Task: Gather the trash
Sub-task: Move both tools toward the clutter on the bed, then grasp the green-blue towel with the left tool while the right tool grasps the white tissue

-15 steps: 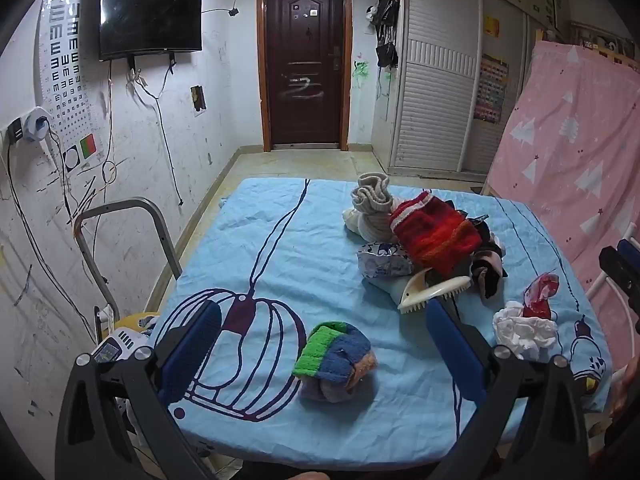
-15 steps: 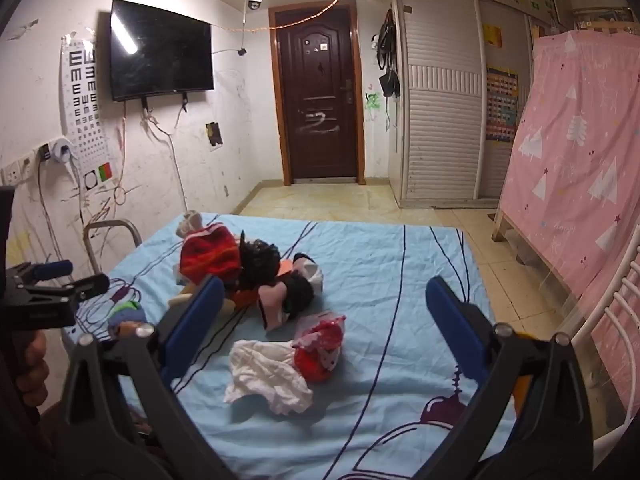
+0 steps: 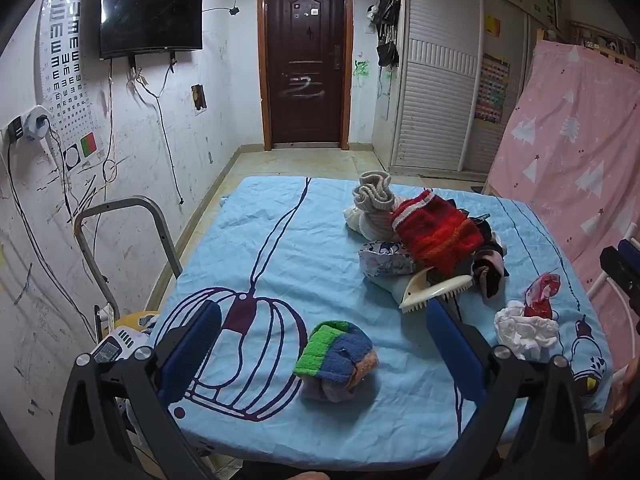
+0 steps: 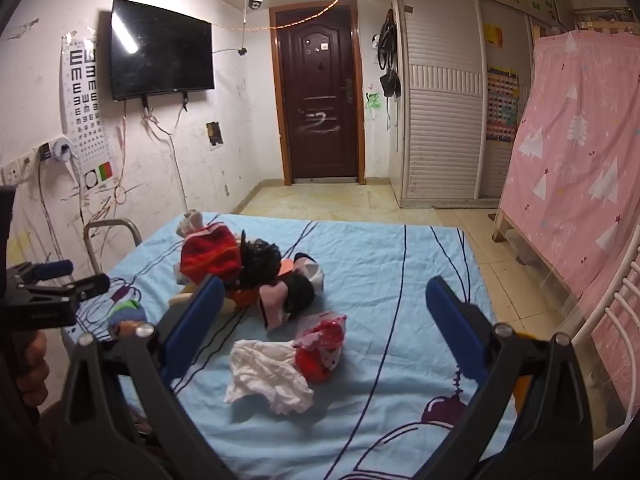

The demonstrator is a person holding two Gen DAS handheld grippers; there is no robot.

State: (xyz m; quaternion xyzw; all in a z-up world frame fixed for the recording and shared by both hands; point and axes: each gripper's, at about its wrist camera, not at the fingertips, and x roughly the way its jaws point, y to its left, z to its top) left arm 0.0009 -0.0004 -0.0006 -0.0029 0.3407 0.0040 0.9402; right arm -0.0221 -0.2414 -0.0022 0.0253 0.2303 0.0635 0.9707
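Observation:
A crumpled white tissue (image 4: 268, 376) and a red-and-white plastic wrapper (image 4: 320, 346) lie together on the blue bed sheet (image 4: 400, 280). My right gripper (image 4: 324, 328) is open and empty, hovering just above and in front of them. In the left wrist view the tissue (image 3: 524, 330) and wrapper (image 3: 540, 290) lie at the right. My left gripper (image 3: 324, 354) is open and empty, over a rolled green-and-blue sock (image 3: 336, 356). A crumpled printed wrapper (image 3: 384, 260) lies by the clothes pile.
A pile of clothes with a red knit piece (image 3: 436, 232), grey socks (image 3: 374, 204) and a white brush (image 3: 432, 290) sits mid-bed. A metal frame (image 3: 120, 216) stands at the bed's left. A pink curtain (image 4: 576, 160) hangs right.
Both grippers have held almost still; the views have barely shifted. Nothing was taken hold of or let go.

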